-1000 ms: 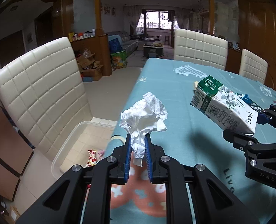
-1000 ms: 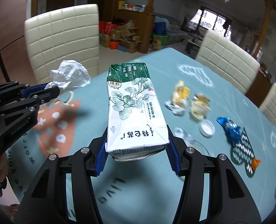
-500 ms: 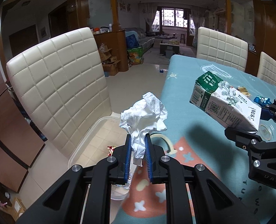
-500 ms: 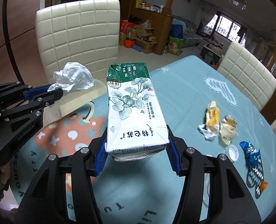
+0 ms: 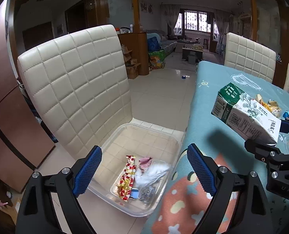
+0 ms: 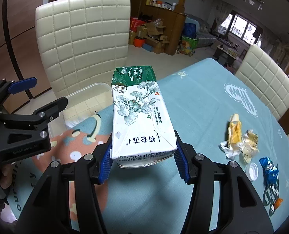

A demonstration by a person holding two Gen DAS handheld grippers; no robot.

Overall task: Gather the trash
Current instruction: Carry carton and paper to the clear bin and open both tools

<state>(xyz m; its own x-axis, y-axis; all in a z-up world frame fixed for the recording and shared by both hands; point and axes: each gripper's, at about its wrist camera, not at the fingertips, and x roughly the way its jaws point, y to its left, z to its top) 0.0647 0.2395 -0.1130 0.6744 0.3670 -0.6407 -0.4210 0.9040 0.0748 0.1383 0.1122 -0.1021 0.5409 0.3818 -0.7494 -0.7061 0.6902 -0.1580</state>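
Left tool [image 5: 144, 167]: jaws opening, blue pads spread wide with nothing between them; poised above the bin, beside the table edge.
Right tool [image 6: 142, 161]: blue pads clamped on both sides of the carton's base, holding it clear of the table.
Milk carton [image 6: 138, 115]: white body with a leaf print and green top, tilted away from the right wrist camera; its far end reaches toward the table edge next to the bin.
Plastic bin [image 5: 160, 136]: clear, rectangular, standing on the tiled floor between the table edge and the cream chair.
Bin contents: red, white and gold wrapper [image 5: 127, 177]; pinkish scrap [image 5: 145, 160]; white tissue [image 5: 154, 172], blurred, lying over a clear plastic piece; small blue item [image 5: 135, 192].
Table [image 6: 193, 97]: covered with a light blue cloth bearing a coral patch near the front edge.
Trash on the table: yellow wrapper [image 6: 235, 130]; crumpled pale wrapper [image 6: 248, 146] touching it; white cap [image 6: 251, 171] just beside; blue foil wrapper [image 6: 269, 168] near the cap.
Hand [image 6: 2, 177]: part of a person's hand shows at the left tool's grip, seen in the right wrist view.
Cream chair [image 5: 76, 89]: quilted back, upright, behind the bin.
Far chairs [image 6: 265, 83]: cream, at the table's far side.
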